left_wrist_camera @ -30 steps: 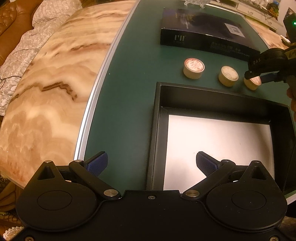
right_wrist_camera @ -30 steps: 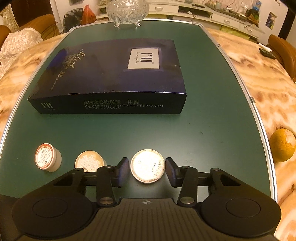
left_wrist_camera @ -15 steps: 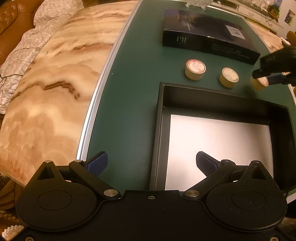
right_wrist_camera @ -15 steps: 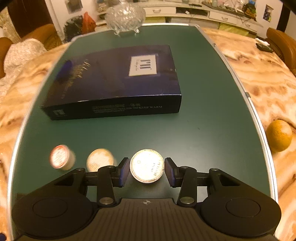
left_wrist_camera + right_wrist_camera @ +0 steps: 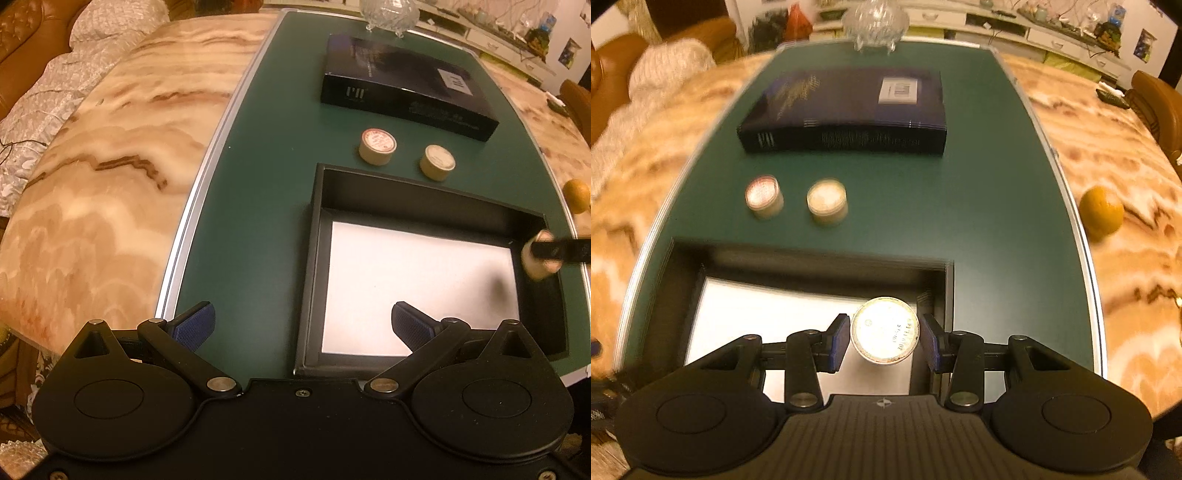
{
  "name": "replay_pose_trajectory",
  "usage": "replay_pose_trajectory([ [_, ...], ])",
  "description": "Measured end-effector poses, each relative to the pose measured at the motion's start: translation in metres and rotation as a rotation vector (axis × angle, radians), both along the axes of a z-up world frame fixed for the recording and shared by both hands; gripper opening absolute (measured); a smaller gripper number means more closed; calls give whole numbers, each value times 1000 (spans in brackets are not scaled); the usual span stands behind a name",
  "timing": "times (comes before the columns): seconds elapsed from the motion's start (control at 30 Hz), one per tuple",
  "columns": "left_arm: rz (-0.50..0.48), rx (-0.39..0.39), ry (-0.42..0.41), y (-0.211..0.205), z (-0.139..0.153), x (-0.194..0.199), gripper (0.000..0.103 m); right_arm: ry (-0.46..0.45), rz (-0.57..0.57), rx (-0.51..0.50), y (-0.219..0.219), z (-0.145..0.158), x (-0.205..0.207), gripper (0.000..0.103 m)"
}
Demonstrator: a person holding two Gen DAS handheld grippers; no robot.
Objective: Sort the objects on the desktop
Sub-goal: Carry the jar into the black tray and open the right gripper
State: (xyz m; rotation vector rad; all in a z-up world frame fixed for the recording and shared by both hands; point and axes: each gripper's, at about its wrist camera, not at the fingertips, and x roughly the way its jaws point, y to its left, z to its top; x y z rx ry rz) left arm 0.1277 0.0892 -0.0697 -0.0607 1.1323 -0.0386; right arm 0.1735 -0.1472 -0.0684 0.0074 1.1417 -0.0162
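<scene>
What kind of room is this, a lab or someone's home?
Most likely a home living room: a leather sofa beside the marble-topped table, a crystal bowl, and a cluttered sideboard along the wall.

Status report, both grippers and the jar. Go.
Right gripper shut on small round jar, above open black box, right side. Left gripper open, holding nothing. Two jars on green mat. Nothing blocking.

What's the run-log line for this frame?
right gripper: shut on round tin, over black tray | left gripper: open, empty | on mat: red-label tin, plain tin, dark box
</scene>
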Motion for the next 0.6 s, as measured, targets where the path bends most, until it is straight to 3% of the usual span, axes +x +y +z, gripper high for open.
replay_pose_trajectory([
  [0.27,11,-6,-25,8,10,-9,103,72,2,-48,13,-32,-2,45],
  [0.6,10,-11,-22,11,9,-9,103,99,-9,-57,14,-45,-4,45],
])
